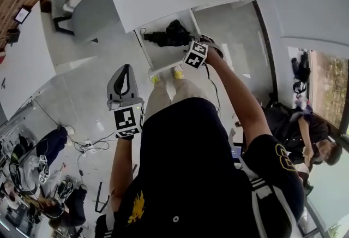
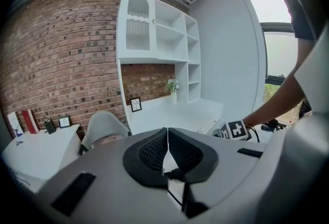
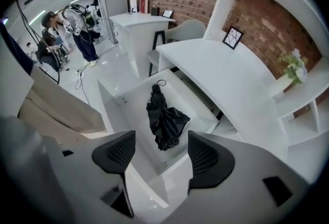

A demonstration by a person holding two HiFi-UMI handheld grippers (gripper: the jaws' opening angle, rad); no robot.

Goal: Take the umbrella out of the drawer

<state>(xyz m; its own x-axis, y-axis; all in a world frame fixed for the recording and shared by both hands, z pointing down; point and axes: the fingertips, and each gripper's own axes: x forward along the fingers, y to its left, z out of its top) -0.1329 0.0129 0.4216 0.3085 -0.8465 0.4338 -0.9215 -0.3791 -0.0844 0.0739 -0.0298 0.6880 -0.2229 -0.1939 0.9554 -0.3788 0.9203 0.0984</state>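
Right gripper view looks steeply down into the open drawer (image 3: 117, 98), and the black umbrella (image 3: 165, 120) lies folded and crumpled on its white floor, loop end pointing away from you. So the drawer is already pulled out from under the desk (image 3: 216, 69), but the umbrella has not been picked up; grasping it and lifting it clear are both left to do.

Your right gripper (image 3: 160, 152) hangs above the drawer with its jaws spread wide. The umbrella shows in the gap between the pads, well below them, and neither pad touches it. By my reading you need to come down further before you squeeze.

Your left gripper (image 2: 168, 147) is held off to the side, aimed across the room at the brick wall (image 2: 61, 63). Its jaws are pressed together at the tips with nothing between them.
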